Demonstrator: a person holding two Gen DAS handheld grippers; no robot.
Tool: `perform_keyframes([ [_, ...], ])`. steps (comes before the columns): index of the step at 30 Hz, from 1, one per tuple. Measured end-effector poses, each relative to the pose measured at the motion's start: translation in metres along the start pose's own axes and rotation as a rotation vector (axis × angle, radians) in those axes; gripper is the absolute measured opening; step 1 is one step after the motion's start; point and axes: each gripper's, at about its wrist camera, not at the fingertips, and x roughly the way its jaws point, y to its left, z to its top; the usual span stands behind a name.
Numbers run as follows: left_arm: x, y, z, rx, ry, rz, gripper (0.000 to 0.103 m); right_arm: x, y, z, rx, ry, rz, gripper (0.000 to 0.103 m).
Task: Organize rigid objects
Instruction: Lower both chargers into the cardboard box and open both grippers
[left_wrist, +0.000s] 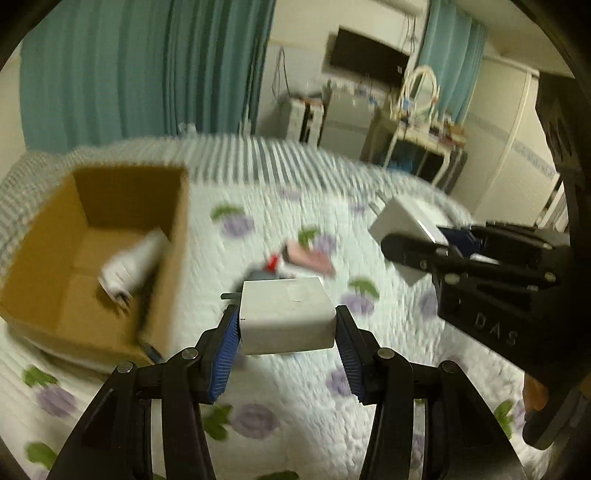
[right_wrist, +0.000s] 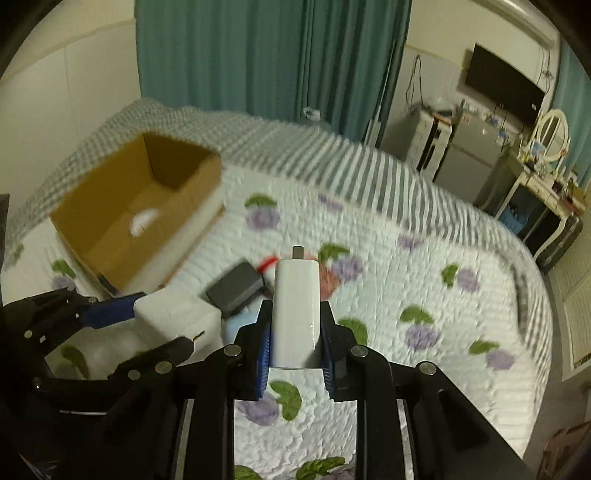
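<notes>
My left gripper (left_wrist: 286, 325) is shut on a white square charger block (left_wrist: 286, 314), held above the quilt. It also shows in the right wrist view (right_wrist: 177, 314). My right gripper (right_wrist: 295, 332) is shut on a second white charger (right_wrist: 297, 314), held on edge with its prong forward; in the left wrist view this charger (left_wrist: 406, 221) sits at the right. An open cardboard box (left_wrist: 92, 258) stands at the left on the bed with a white bottle (left_wrist: 133, 264) lying inside. The box also shows in the right wrist view (right_wrist: 110, 236).
On the floral quilt (right_wrist: 406, 277) lie a dark grey block (right_wrist: 236, 288), a red-and-white item (right_wrist: 267, 264) and a pink item (left_wrist: 308, 258). Teal curtains (right_wrist: 258, 55), a TV (right_wrist: 502, 88) and a dressing table (right_wrist: 546, 177) stand beyond the bed.
</notes>
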Motion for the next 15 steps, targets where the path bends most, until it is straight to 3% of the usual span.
perform_keyframes([
  [7, -0.037, 0.052, 0.039, 0.002, -0.122, 0.105, 0.051, -0.039, 0.038, 0.055, -0.037, -0.121, 0.035, 0.022],
  [15, -0.021, 0.130, 0.047, -0.013, -0.082, 0.240, 0.051, -0.006, 0.099, 0.097, -0.067, -0.134, 0.157, 0.022],
])
